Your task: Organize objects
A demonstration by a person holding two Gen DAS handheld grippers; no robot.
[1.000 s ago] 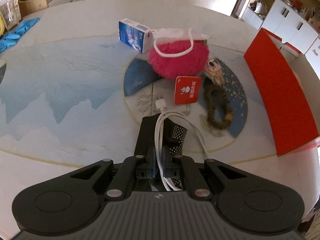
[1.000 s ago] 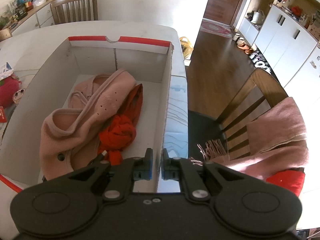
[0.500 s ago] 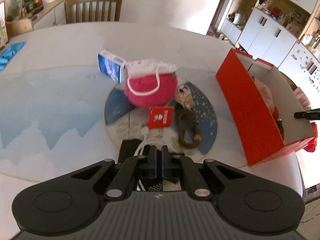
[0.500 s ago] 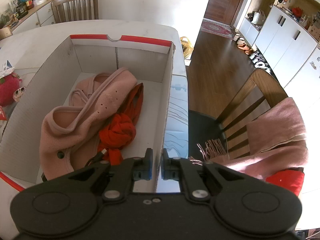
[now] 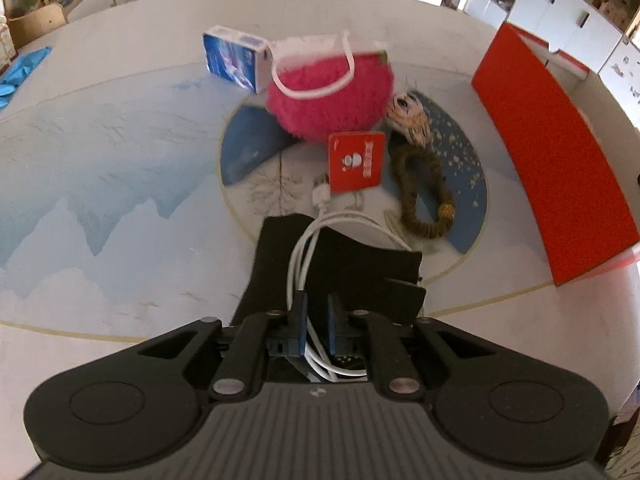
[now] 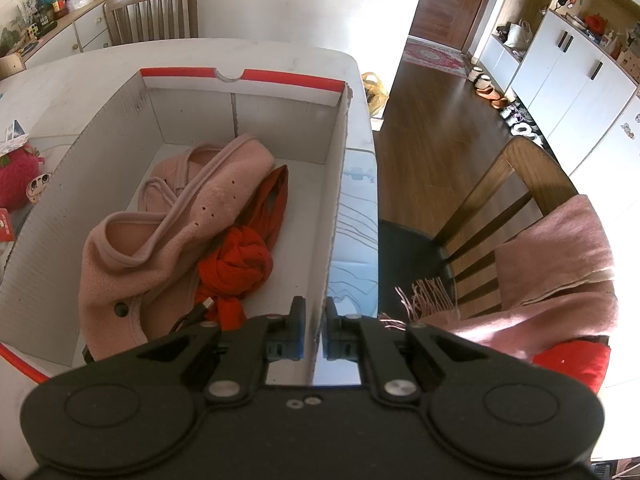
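Note:
My left gripper [image 5: 316, 316] is shut on a white charging cable [image 5: 310, 248], low over a black cloth [image 5: 332, 264] on the table. Beyond lie a red card [image 5: 356, 162], a pink fuzzy bag [image 5: 332, 92] with white handles, a blue and white carton [image 5: 234, 58], and a brown plush toy [image 5: 420, 184]. My right gripper [image 6: 314, 332] is shut on the right wall of the red and white box [image 6: 334, 216]. The box holds a pink garment [image 6: 160, 232], a red cloth [image 6: 240, 260] and a dark cable end [image 6: 200, 308].
The red box [image 5: 552, 152] stands at the table's right edge in the left wrist view. Blue gloves [image 5: 20, 72] lie far left. A wooden chair [image 6: 512, 200] draped with a pink scarf [image 6: 560, 272] stands right of the table. Another chair [image 6: 152, 12] stands behind the table.
The left gripper pulled back and up half a second ago, then came back low and close over the black cloth, still holding the cable. The right gripper has stayed on the box wall.

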